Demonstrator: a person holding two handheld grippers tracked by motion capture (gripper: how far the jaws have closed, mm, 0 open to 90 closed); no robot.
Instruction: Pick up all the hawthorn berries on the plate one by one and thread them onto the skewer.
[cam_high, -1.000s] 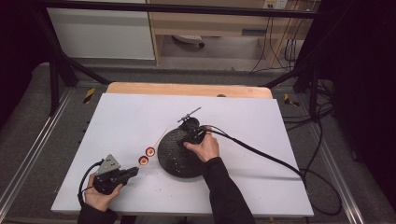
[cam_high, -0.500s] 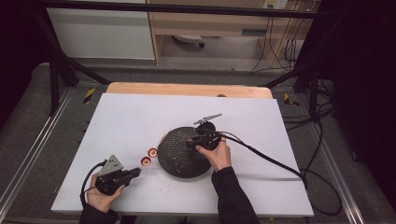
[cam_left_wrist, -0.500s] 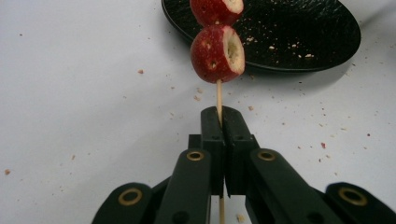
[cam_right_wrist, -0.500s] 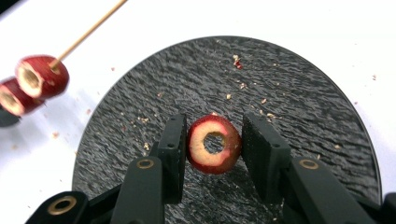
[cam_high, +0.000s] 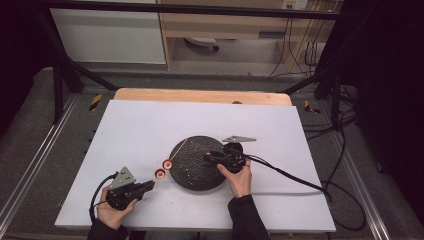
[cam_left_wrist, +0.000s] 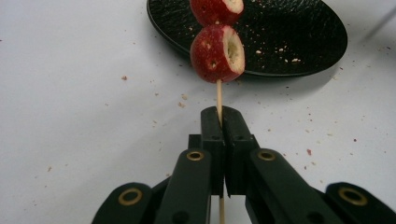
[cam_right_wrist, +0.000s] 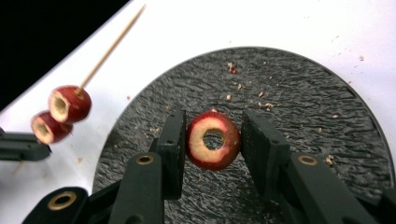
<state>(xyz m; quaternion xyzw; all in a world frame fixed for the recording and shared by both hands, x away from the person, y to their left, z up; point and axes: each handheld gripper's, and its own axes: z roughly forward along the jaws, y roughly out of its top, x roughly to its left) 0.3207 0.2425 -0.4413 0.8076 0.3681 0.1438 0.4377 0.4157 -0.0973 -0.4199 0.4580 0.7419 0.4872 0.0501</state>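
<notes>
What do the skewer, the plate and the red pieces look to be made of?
Skewer: thin pale stick with a sharp tip, likely bamboo or wood. Plate: black, matte, with a rough rippled surface; could be stoneware or slate-look ceramic. Red pieces: glossy speckled red skin, pale cored flesh, crumbs shed around, so seemingly real fruit, perhaps hawthorn.

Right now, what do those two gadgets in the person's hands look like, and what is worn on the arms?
Both are black handheld tools. The left gripper has two flat black fingers on hinged arms with brass-coloured rivets; the right gripper is built the same. In the high view each carries a grey three-cornered plate on top and trails a black cable. The person wears dark long sleeves.
</notes>
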